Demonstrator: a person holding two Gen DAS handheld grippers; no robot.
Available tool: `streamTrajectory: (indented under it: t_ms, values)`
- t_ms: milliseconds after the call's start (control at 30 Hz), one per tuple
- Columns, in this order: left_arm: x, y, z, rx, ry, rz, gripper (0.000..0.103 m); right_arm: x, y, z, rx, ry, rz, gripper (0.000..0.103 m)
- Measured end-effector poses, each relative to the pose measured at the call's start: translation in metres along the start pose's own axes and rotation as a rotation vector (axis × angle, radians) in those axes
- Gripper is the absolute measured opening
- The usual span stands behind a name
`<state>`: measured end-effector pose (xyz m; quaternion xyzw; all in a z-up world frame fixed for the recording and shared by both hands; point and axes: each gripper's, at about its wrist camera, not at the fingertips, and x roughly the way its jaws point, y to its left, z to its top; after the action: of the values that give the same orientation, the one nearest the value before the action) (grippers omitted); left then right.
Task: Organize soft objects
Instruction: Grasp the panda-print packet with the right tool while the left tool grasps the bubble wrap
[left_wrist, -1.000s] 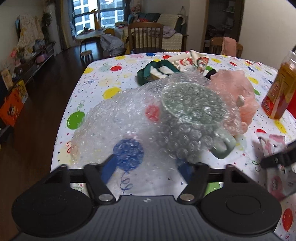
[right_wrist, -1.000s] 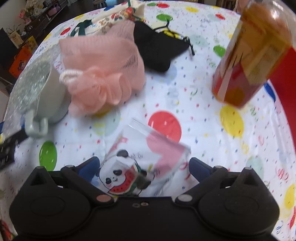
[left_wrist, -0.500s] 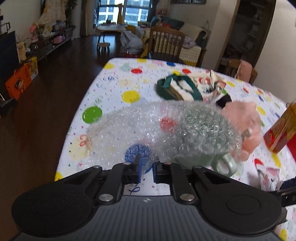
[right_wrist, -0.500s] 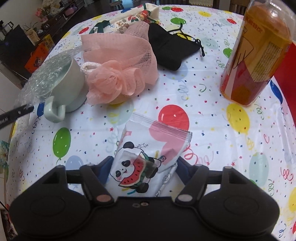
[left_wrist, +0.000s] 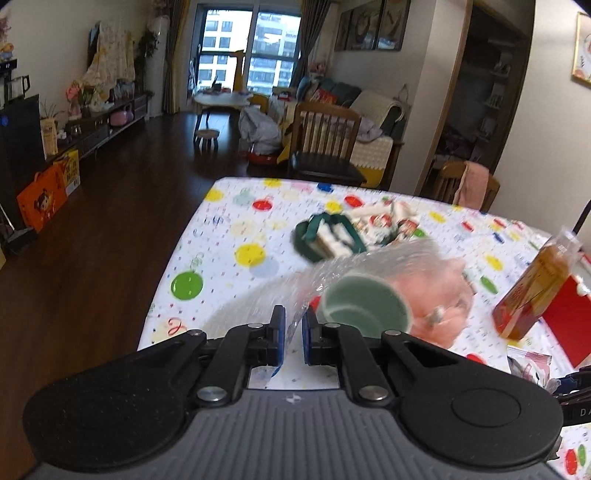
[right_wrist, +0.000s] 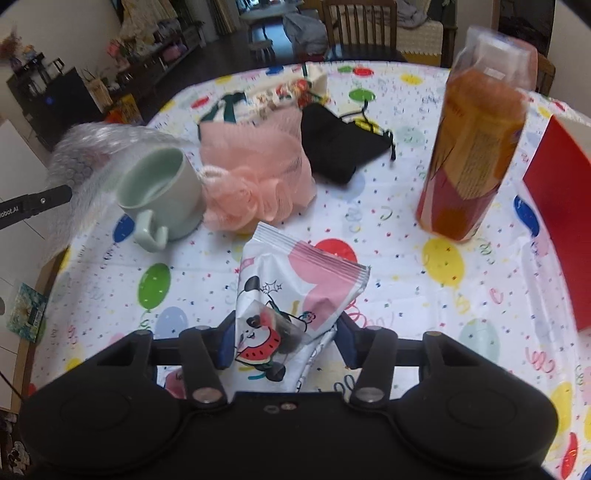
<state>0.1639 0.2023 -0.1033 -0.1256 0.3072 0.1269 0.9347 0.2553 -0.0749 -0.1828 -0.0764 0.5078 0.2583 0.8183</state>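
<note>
The left hand-held gripper pinches the bubble wrap tight, lifting it off the mug near the desk's left edge. The right hand-held gripper has just been closing and squeezes the panda packet near the front edge. Next, I think, both soft things need carrying to one spot.

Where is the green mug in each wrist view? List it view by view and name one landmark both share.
Left wrist: the green mug sits low, right of centre, just past the shut left gripper.
Right wrist: the mug stands at middle left, handle toward the camera.
Shared landmark: the pink bath pouf, right beside the mug.
</note>
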Motion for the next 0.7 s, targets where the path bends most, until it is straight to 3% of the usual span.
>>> streamTrajectory:
  t_ms: [467, 700]
  values:
    - [-0.023, -0.034, 0.009, 0.038, 0.019, 0.019, 0.004, -0.069, -0.033, -0.010, -0.002, -0.095, 0.078, 0.051]
    - [-0.017, -0.028, -0.007, 0.011, 0.109, -0.039, 0.005, -0.075, -0.053, -0.013, 0.024, -0.090, 0.086, 0.051]
